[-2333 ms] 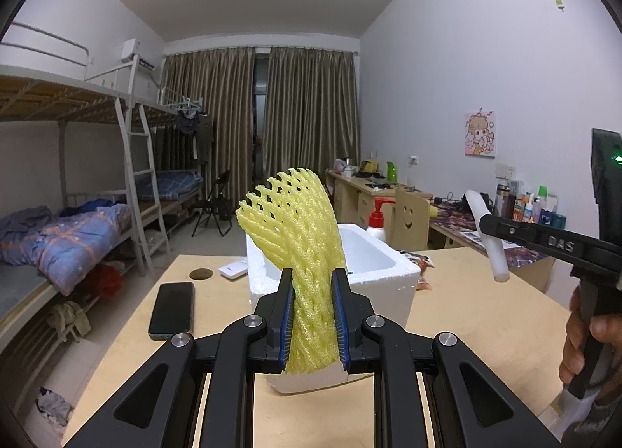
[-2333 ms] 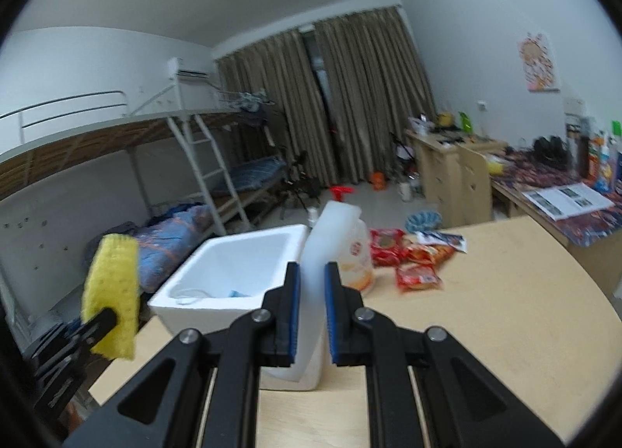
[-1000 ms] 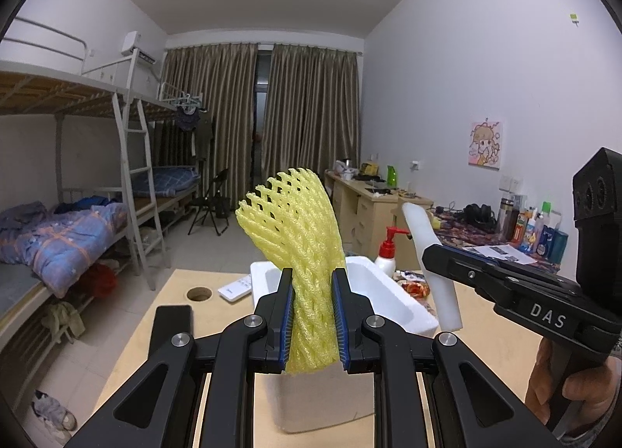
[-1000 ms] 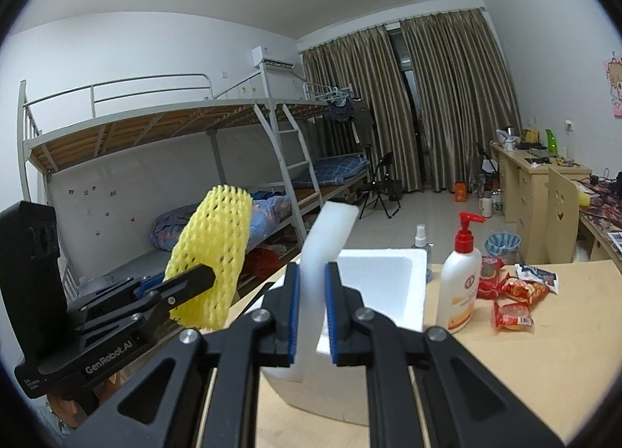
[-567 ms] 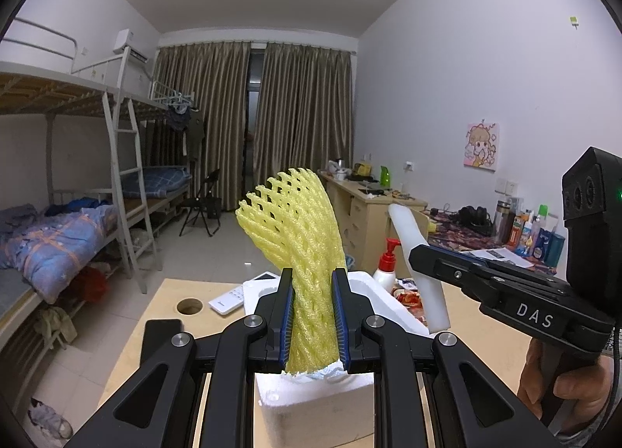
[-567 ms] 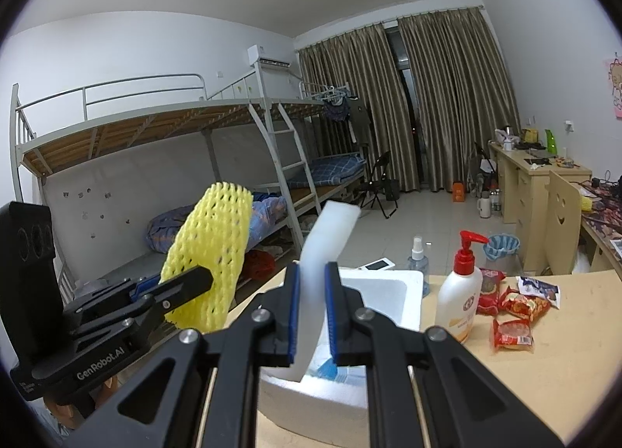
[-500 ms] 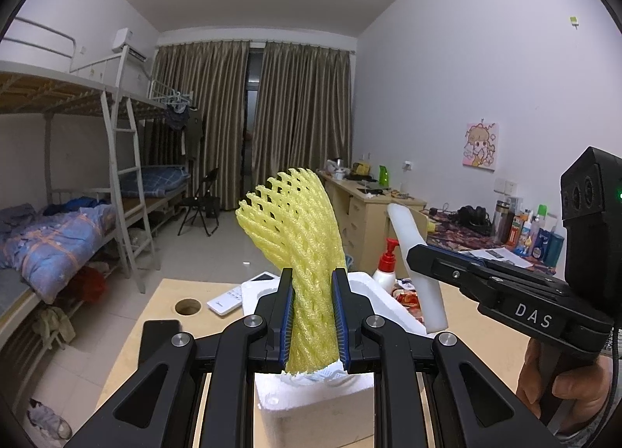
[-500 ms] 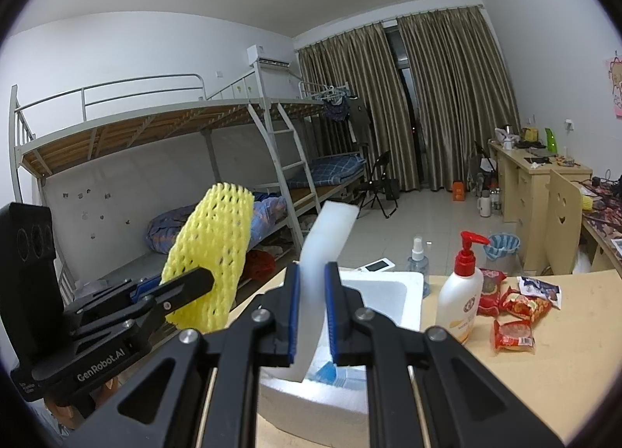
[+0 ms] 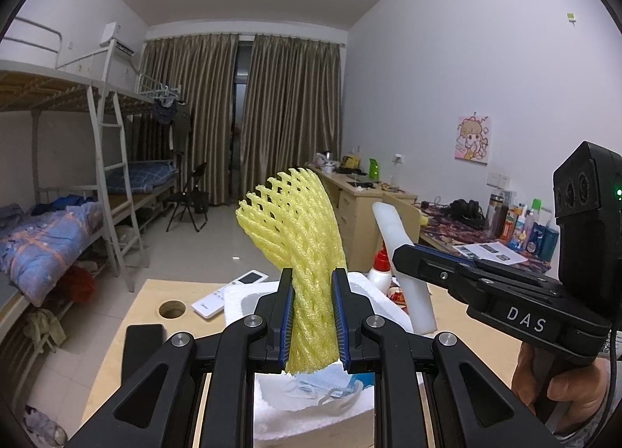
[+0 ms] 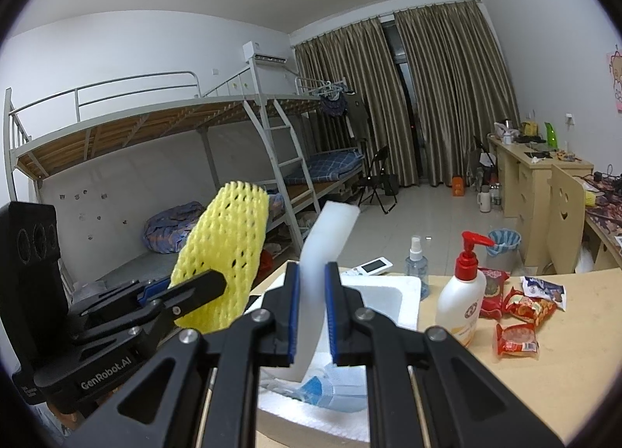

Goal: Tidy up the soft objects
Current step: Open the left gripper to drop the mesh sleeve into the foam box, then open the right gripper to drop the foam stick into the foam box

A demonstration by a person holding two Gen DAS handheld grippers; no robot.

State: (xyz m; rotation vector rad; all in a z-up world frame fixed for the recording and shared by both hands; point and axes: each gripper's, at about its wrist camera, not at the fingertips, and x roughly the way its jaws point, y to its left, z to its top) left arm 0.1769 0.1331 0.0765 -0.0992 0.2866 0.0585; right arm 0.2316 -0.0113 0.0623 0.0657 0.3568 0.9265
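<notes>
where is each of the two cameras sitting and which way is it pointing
Left wrist: sits on the left gripper, looking along its jaws, shut on the yellow foam net, toward the curtains; the right gripper and a hand show at right.
Right wrist: sits on the right gripper, looking along its jaws, shut on the white foam strip, toward the bunk bed; the left gripper shows at left.
Shared: both nets, the white foam box, the pump bottle.
</notes>
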